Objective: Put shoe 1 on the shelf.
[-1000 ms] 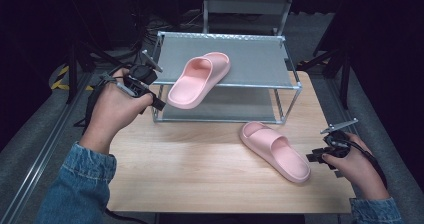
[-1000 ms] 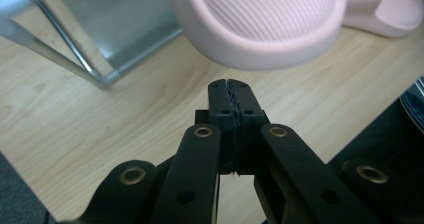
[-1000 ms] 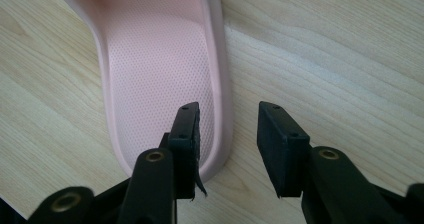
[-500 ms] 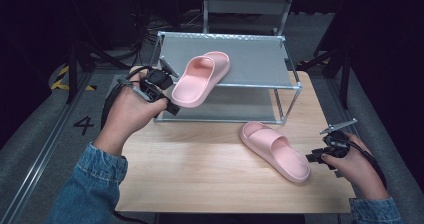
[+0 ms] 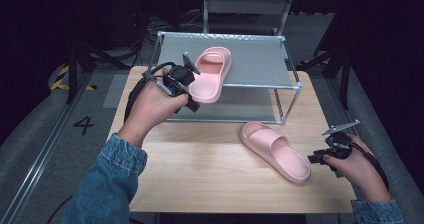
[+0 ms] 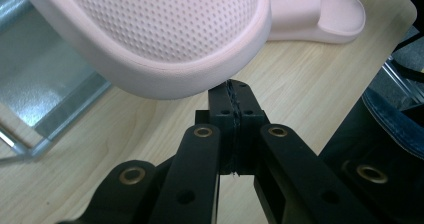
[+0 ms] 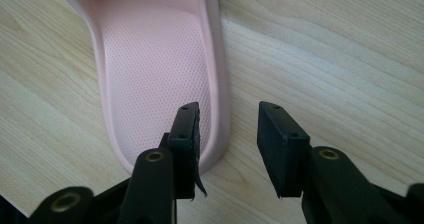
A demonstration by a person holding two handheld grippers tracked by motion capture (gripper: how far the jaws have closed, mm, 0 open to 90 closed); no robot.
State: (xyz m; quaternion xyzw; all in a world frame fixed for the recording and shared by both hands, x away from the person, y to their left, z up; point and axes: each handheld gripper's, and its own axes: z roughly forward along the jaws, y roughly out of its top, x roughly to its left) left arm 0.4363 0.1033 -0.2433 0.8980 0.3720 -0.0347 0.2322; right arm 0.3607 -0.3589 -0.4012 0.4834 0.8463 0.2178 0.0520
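Observation:
One pink slipper (image 5: pixel 210 74) lies on the top shelf of a metal rack (image 5: pixel 255 59), its heel (image 6: pixel 165 44) hanging over the front edge. My left gripper (image 5: pixel 191 103) is at that heel, its jaws shut (image 6: pixel 234 91) with nothing between them, the tips just under the heel's rim. A second pink slipper (image 5: pixel 275 151) lies flat on the wooden table (image 5: pixel 200 169). My right gripper (image 5: pixel 314 159) is at its heel, open (image 7: pixel 227 129). One jaw is over the footbed (image 7: pixel 155 74) and the other outside, the rim between them, pads apart from it.
The rack stands at the back of the table, with a lower level under the shelf. Dark floor with cables, a yellow-black marking and a number four surrounds the table. A denim sleeve (image 5: pixel 105 184) covers the left forearm. The second slipper (image 6: pixel 320 9) lies beyond the left gripper.
The left hand has moved right along the rack's front, bringing its shut gripper up to the heel of the slipper on the shelf. The right hand and both slippers have stayed put.

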